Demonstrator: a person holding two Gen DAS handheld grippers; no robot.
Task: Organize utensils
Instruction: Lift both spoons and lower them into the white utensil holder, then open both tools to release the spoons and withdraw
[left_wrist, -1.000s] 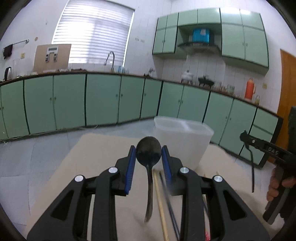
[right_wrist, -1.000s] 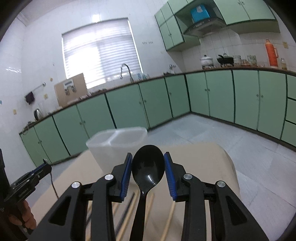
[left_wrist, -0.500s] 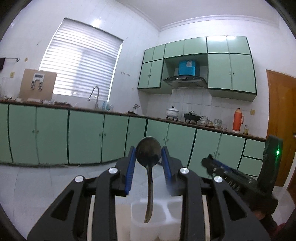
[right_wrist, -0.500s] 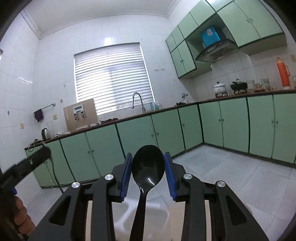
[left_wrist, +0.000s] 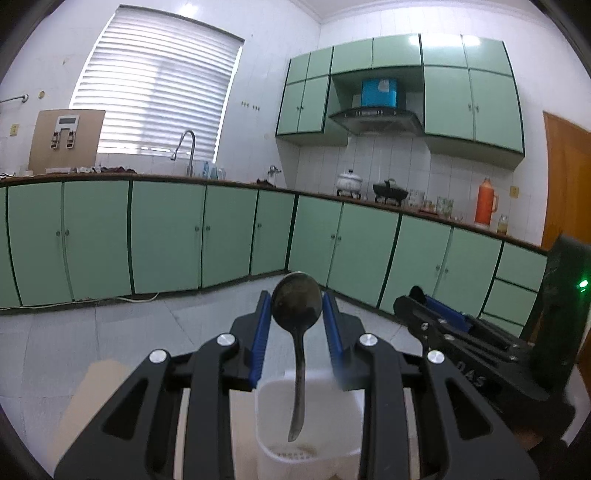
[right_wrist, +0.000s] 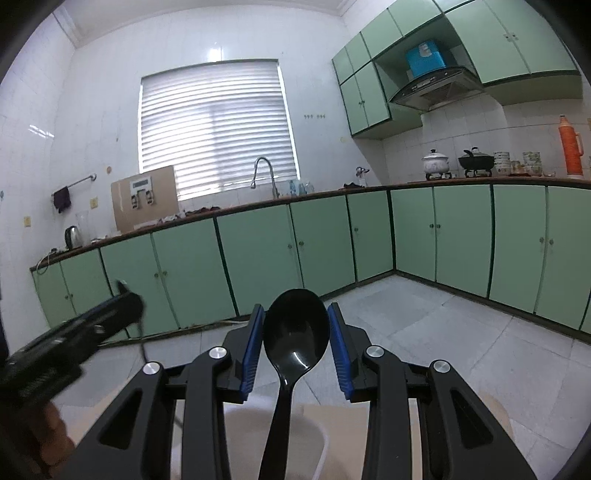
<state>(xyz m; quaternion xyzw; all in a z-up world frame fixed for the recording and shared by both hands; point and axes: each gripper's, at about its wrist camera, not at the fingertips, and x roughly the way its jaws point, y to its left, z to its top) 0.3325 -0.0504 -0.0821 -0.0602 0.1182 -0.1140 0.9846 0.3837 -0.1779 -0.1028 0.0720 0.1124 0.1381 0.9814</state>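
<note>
Both grippers have swung up and forward since a second ago, so the white container that stood ahead now sits directly below their fingers. Left gripper clamps the bowl of a dull dark spoon, handle hanging down into the container. Right gripper pinches a glossy black spoon the same way, its handle cut off at the frame's bottom edge over the container's blurred rim. Only slivers of the beige tabletop show beside the fingers. Ahead lie grey floor tiles, green cabinets and a blinded window.
</note>
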